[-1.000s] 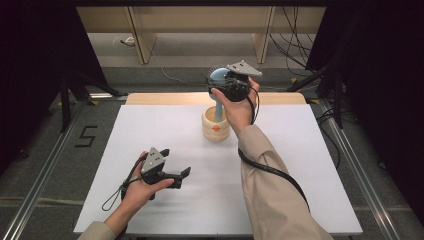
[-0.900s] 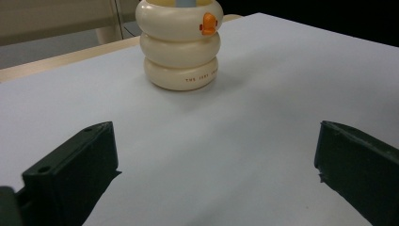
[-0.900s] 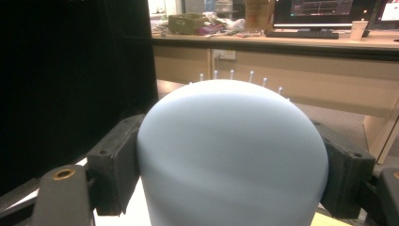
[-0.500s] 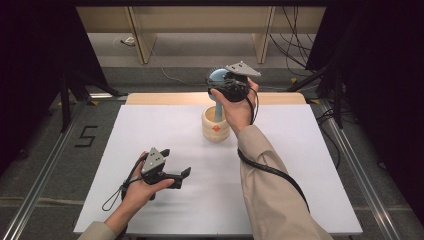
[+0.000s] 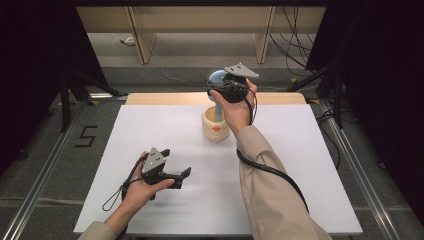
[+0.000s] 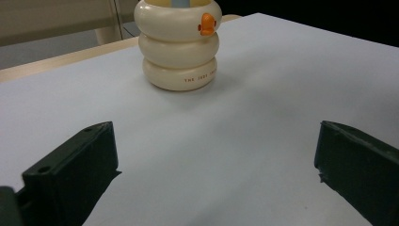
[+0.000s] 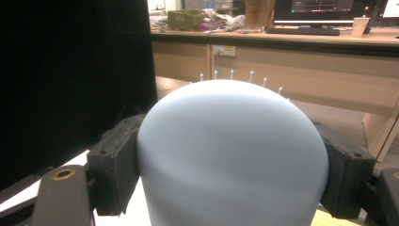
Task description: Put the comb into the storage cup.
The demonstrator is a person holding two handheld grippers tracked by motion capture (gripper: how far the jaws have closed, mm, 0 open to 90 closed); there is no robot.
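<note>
A pale blue hairbrush stands in a cream ringed holder near the table's far edge. The right claw clamps its rounded head; it looks light, rigid, smooth. The left claw rests released near the front-left corner.

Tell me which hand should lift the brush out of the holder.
Right. The right tool is already shut on the blue brush head, above the cream holder. The left tool is open, well short of the holder, with nothing between its jaws.
</note>
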